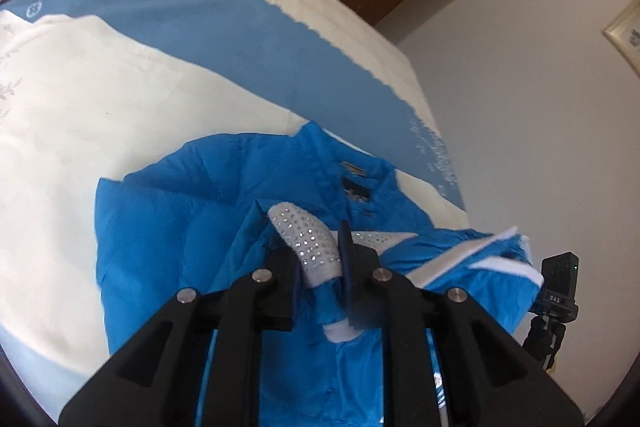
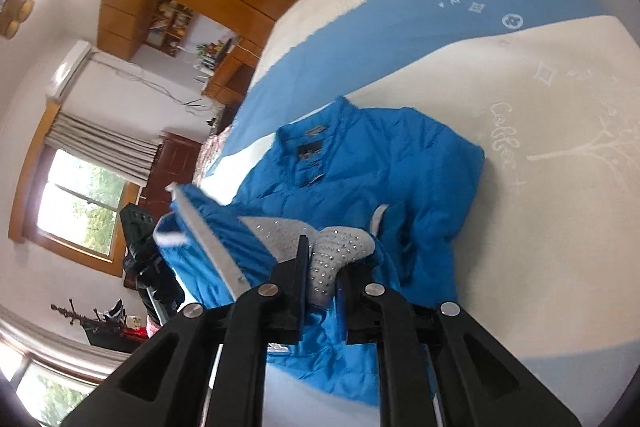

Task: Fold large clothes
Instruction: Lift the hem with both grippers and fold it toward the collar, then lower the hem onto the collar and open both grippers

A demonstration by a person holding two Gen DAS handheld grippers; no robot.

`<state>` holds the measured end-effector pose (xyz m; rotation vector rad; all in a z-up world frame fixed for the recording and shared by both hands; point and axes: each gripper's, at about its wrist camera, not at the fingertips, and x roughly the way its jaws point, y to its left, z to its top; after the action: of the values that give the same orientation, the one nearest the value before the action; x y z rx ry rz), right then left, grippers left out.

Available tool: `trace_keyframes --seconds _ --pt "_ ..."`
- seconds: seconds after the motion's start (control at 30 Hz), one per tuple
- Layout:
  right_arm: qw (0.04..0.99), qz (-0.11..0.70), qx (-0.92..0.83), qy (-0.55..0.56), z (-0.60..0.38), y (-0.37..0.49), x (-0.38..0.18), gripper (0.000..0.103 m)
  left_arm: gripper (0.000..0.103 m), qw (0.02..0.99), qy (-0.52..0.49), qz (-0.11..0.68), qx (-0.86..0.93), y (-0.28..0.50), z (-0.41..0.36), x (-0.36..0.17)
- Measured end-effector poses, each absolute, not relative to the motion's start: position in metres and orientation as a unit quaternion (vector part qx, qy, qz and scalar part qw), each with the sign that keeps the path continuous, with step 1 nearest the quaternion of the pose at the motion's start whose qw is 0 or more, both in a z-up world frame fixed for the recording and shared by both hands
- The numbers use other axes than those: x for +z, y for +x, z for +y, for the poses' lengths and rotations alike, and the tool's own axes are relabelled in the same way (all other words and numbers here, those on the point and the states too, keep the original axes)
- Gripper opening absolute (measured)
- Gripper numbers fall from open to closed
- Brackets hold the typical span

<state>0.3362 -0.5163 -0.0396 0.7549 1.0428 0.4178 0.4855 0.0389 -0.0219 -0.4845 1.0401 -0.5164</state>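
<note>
The jacket (image 1: pixel 168 227) is bright blue with white, rhinestone-dotted panels; the bedspread (image 1: pixel 100 87) is cream with blue bands.

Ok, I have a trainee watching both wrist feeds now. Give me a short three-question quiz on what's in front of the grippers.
1. True or false: the left gripper is shut on a grey, rhinestone-studded panel of the bright blue padded jacket.
2. What does the jacket lie on? A) a wooden floor B) a cream and blue bedspread C) a chair
3. Fill in: the right gripper is shut on the jacket's ____ studded fabric.

Key:
1. True
2. B
3. Grey
</note>
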Motion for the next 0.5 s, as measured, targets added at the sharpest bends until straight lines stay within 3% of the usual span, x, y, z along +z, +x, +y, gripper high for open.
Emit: trace_keyframes --seconds 0.33,0.4,0.5 --pt "0.764 0.487 0.209 0.367 -0.536 0.357 -0.071 0.018 0.026 0.772 -0.275 0.507 -0.268 0.511 0.063 -0.047" --pt "0.763 0.488 0.213 0.366 -0.538 0.352 -0.073 0.019 0.037 0.766 -0.281 0.503 -0.286 0.504 0.071 -0.039" --pt "0.76 0.491 0.218 0.365 -0.54 0.344 -0.072 0.022 0.042 0.781 -0.26 0.49 -0.288 0.484 0.086 -0.018"
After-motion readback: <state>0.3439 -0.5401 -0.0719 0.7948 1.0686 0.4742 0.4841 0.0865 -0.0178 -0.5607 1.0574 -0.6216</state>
